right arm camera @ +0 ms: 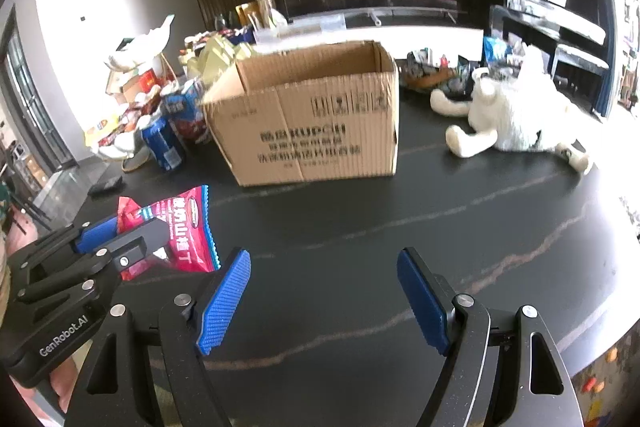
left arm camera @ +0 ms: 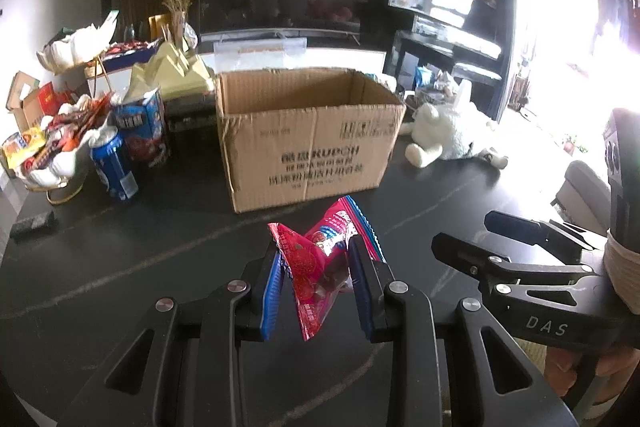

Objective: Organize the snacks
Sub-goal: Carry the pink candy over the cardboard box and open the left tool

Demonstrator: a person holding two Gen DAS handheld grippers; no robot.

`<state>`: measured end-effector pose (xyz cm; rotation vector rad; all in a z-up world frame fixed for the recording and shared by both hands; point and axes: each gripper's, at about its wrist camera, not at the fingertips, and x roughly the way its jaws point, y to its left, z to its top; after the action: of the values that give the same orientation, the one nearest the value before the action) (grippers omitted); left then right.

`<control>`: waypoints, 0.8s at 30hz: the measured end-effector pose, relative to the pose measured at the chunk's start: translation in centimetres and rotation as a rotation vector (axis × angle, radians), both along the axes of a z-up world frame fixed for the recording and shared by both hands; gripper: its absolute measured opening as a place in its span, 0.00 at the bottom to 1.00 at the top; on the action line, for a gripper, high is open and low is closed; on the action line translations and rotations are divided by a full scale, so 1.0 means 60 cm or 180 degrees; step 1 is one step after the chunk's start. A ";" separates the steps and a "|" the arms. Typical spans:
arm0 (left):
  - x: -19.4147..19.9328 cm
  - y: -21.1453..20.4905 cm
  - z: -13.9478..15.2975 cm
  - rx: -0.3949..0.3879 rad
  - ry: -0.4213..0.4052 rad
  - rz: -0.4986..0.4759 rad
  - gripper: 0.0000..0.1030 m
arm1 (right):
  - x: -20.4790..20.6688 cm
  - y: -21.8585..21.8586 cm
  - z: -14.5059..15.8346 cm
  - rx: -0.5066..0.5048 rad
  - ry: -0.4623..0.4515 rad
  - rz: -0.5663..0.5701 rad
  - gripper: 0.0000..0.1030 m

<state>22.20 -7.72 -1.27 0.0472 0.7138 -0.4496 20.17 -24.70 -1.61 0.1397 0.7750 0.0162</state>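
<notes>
Snack packet (left arm camera: 320,259), red and pink with blue crimped edges, is clamped between the blue pads of the left gripper (left arm camera: 316,291) and held above the dark marbled table (left arm camera: 160,247). The right gripper (right arm camera: 324,299) is held beside it with jaws wide apart and nothing between them. Beyond both, an open cardboard box (left arm camera: 308,143) stands on the table, flanked by a blue can (left arm camera: 114,167) and a white plush toy (left arm camera: 448,131).

Bare dark tabletop (right arm camera: 360,227) is being left open before the cardboard box (right arm camera: 316,131). The left flank is being crowded by a blue can (right arm camera: 162,145) and snack pile (left arm camera: 60,143); the right is being blocked by a white plush toy (right arm camera: 508,119).
</notes>
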 end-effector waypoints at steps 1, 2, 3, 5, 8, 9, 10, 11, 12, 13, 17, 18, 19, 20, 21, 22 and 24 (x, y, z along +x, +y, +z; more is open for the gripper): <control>0.006 0.000 0.007 -0.0006 -0.0023 0.0012 0.30 | 0.004 0.000 0.005 0.0008 -0.0025 0.0000 0.75; 0.010 0.000 0.011 -0.0010 -0.0044 0.0016 0.30 | 0.009 -0.001 0.010 0.0016 -0.0044 0.0001 0.75; 0.014 0.000 0.018 -0.0010 -0.0071 0.0028 0.30 | 0.014 -0.002 0.016 0.0028 -0.0066 -0.0006 0.75; 0.024 -0.001 0.030 -0.0022 -0.0121 0.0040 0.30 | 0.025 -0.004 0.025 0.0039 -0.0103 -0.0013 0.75; 0.042 -0.002 0.048 -0.0015 -0.0187 0.0071 0.30 | 0.043 -0.006 0.042 0.0035 -0.0173 -0.0031 0.75; 0.047 -0.002 0.051 -0.0013 -0.0199 0.0068 0.30 | 0.048 -0.006 0.046 0.0031 -0.0196 -0.0030 0.75; 0.053 -0.003 0.055 -0.0001 -0.0210 0.0068 0.30 | 0.054 -0.006 0.051 0.0019 -0.0209 -0.0026 0.75; 0.062 -0.004 0.061 0.0009 -0.0220 0.0075 0.30 | 0.060 -0.007 0.056 0.0017 -0.0225 -0.0033 0.75; 0.066 -0.003 0.064 0.0010 -0.0230 0.0083 0.30 | 0.066 -0.007 0.059 0.0016 -0.0238 -0.0031 0.75; 0.071 -0.003 0.067 0.0019 -0.0243 0.0087 0.30 | 0.073 -0.006 0.063 -0.0008 -0.0236 -0.0026 0.75; 0.097 -0.006 0.080 0.0062 -0.0301 0.0096 0.30 | 0.096 -0.006 0.074 -0.0038 -0.0237 -0.0021 0.75; 0.103 -0.007 0.082 0.0074 -0.0309 0.0104 0.30 | 0.103 -0.007 0.077 -0.0041 -0.0245 -0.0022 0.75; 0.109 -0.008 0.085 0.0081 -0.0321 0.0108 0.30 | 0.109 -0.007 0.079 -0.0057 -0.0256 -0.0018 0.75; 0.117 -0.009 0.089 0.0088 -0.0335 0.0101 0.30 | 0.115 -0.007 0.083 -0.0073 -0.0263 -0.0025 0.75; 0.122 -0.011 0.093 0.0089 -0.0344 0.0113 0.30 | 0.122 -0.008 0.086 -0.0090 -0.0275 -0.0030 0.75; 0.128 -0.012 0.096 0.0089 -0.0350 0.0126 0.30 | 0.131 -0.009 0.089 -0.0106 -0.0284 -0.0027 0.75; 0.144 -0.014 0.101 0.0067 -0.0347 0.0124 0.30 | 0.145 -0.012 0.096 -0.0124 -0.0307 -0.0048 0.75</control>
<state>30.82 -8.56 4.82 0.0769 0.6113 -0.3993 28.89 -25.40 4.14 0.1070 0.6776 -0.0063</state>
